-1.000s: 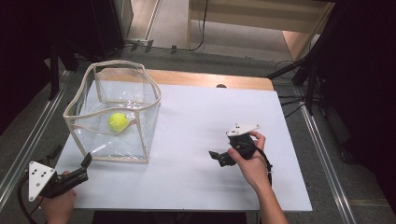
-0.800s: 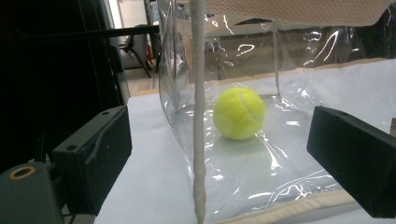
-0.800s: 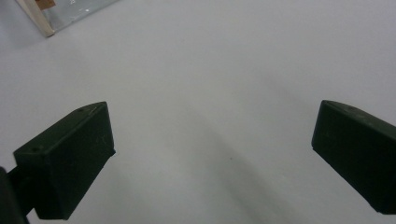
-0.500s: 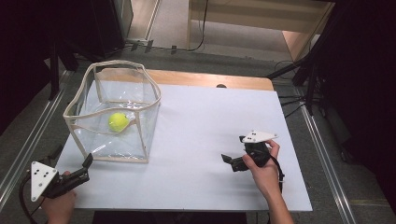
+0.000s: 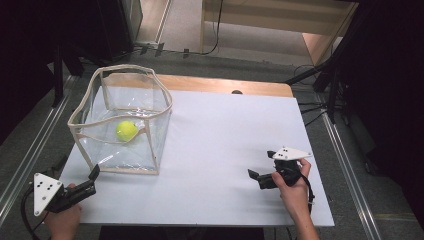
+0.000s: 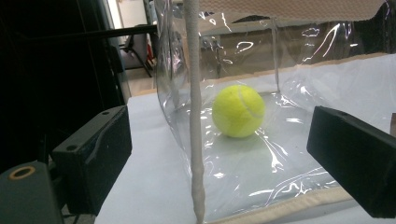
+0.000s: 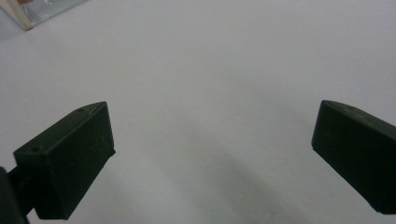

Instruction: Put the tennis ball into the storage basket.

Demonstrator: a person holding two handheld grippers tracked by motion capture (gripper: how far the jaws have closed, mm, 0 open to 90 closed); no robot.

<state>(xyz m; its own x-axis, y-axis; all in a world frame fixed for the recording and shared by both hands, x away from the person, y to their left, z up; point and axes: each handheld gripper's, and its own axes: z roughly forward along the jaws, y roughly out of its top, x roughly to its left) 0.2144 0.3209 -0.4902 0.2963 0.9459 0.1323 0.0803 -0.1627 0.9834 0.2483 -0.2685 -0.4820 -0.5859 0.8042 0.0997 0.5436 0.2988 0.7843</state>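
A bright yellow-green tennis ball (image 6: 238, 111) sits inside the clear bag (image 5: 85, 131), both tools (image 5: 93, 175) (image 5: 255, 175) outside it, wide open, empty.

We saw a yellow ball (image 5: 127, 131) inside a clear bag (image 5: 150, 160) at the table's (image 5: 215, 150) left, the left gripper (image 5: 93, 173) just before the bag, and the right gripper (image 5: 254, 175) well apart, near the right edge.
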